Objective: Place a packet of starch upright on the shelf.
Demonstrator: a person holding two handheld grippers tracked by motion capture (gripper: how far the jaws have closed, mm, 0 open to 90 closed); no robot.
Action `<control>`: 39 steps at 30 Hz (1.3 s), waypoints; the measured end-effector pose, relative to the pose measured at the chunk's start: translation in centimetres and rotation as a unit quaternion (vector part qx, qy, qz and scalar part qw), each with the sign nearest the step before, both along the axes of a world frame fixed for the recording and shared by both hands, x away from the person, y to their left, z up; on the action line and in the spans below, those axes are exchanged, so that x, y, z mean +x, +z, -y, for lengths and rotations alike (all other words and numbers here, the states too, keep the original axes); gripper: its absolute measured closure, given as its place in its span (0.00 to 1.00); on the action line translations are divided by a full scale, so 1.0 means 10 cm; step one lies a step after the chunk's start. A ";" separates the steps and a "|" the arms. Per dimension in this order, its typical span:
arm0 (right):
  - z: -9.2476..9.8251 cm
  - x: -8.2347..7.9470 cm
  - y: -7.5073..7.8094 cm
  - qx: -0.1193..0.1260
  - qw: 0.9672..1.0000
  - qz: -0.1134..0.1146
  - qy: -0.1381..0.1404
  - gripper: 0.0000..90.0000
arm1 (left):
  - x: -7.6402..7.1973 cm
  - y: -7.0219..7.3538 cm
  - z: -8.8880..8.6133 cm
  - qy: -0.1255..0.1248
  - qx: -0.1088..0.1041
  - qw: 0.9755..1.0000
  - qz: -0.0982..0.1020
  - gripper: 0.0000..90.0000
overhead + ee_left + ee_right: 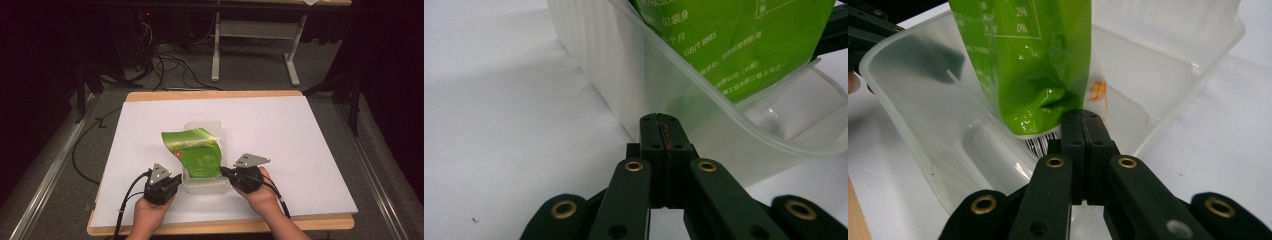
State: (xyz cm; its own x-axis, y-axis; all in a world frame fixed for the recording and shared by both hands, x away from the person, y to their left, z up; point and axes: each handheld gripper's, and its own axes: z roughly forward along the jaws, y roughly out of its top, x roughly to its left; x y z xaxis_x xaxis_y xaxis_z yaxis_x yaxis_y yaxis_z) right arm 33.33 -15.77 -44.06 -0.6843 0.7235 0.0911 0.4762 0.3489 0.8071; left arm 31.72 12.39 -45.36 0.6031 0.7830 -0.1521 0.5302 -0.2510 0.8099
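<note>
Your L hand-held gripper [659,120]: jaws together, empty, by ribbed translucent plastic tub [634,75]. R hand-held gripper [1083,117]: clamped on glossy crinkled green pouch [1033,65].

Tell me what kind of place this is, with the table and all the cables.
Probably a lab or recording room set up for data collection, not a home or kitchen. A white work board lies on a wooden table, black cables trail over grey carpet behind it, and dark curtains close off the sides.

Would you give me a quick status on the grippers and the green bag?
Left gripper shut, empty, against tub wall. Right gripper shut, at green bag corner; hold unclear. Bag stands tilted in tub. Nothing blocking.
</note>
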 end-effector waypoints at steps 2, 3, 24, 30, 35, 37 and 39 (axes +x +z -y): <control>-0.02 0.01 -0.03 -0.005 1.000 -0.001 0.001 1.00 | 0.00 0.00 0.00 0.000 0.001 1.000 0.001 1.00; -0.03 0.02 -0.04 -0.005 1.000 -0.002 0.001 1.00 | 0.00 0.00 0.00 0.001 0.003 1.000 0.002 1.00; 0.20 -0.06 0.45 0.097 0.994 0.057 0.015 0.58 | -0.04 0.01 -0.02 0.002 0.002 1.000 0.000 0.96; 0.10 0.08 0.42 0.116 0.992 0.036 0.022 0.53 | -0.04 0.00 0.00 0.003 0.007 1.000 0.001 0.96; 0.02 0.19 0.33 0.114 0.993 0.018 0.030 0.61 | -0.03 -0.01 -0.01 0.002 0.006 1.000 0.000 0.96; -0.02 0.18 0.28 0.094 0.995 0.021 0.040 0.77 | -0.03 -0.01 -0.01 0.002 0.005 1.000 0.000 0.96; -0.02 0.18 0.28 0.089 0.995 0.021 0.041 0.81 | -0.03 -0.01 -0.01 0.001 0.006 1.000 -0.001 0.96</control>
